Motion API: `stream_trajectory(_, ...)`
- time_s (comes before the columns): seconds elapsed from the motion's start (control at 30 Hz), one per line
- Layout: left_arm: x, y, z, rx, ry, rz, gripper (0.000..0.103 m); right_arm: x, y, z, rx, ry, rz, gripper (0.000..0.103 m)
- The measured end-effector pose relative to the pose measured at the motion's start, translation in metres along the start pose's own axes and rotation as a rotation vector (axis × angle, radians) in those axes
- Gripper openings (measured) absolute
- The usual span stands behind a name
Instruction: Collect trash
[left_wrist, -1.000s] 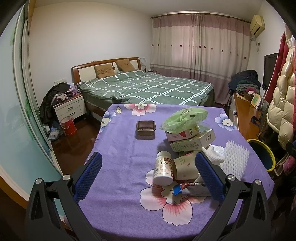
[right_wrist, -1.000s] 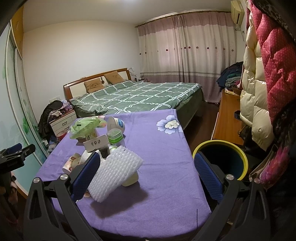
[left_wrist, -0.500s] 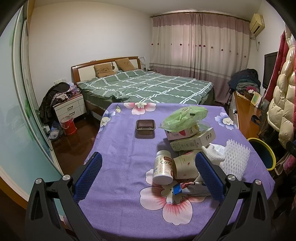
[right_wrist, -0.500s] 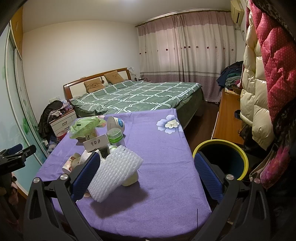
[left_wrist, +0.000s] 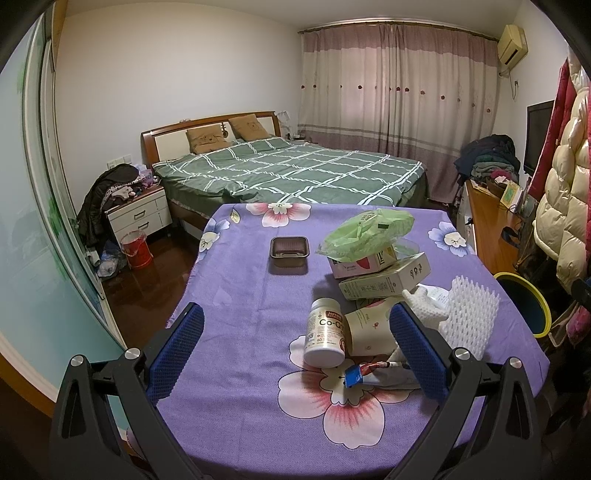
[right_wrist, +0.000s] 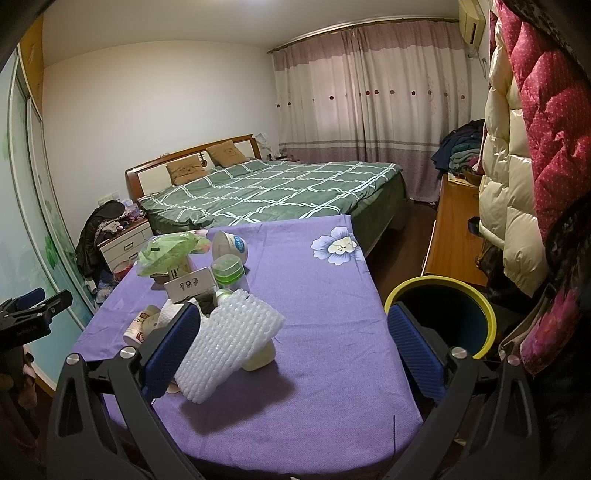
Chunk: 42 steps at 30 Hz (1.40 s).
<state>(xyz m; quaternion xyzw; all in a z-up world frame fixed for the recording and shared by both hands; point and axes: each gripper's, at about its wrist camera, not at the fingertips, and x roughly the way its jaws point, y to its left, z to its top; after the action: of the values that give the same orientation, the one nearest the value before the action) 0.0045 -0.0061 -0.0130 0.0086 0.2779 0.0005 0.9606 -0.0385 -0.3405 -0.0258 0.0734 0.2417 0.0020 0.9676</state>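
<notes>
Between the left gripper's (left_wrist: 295, 350) wide-apart blue pads nothing is being held; the white supplement bottle (left_wrist: 325, 332) is lying just ahead on the purple floral tablecloth (left_wrist: 236, 295). Right gripper (right_wrist: 293, 350) is likewise hanging open and empty, white foam mesh sleeve (right_wrist: 229, 350) beside its left finger. Judging: pre-grasp; next is closing on one item. Only the right view is showing the whole yellow-rimmed bin (right_wrist: 476, 306); only the left is showing the dark plastic tray (left_wrist: 289, 247).

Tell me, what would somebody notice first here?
Probably the heap of trash on the purple flowered tablecloth, topped by a green bag. A white foam net lies nearest the right gripper, and a yellow-rimmed bin stands beside the table.
</notes>
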Motion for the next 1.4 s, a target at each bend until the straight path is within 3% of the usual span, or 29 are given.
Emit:
stream_trajectory(0.83,0.005,0.005,-0.004,0.0,0.006,0.019,0.099,0.011,0.005,0.004,-0.01,0.025,0.009,0.097)
stream_trajectory(1.23,0.021,0.033,0.004,-0.026,0.022,0.081,0.099,0.068,0.047,0.018,-0.09,0.089,0.103,0.097)
stream_trajectory(1.4,0.027,0.043,0.013,-0.031,0.026,0.095,0.099,0.102,0.079,0.035,-0.126,0.113,0.185,0.097)
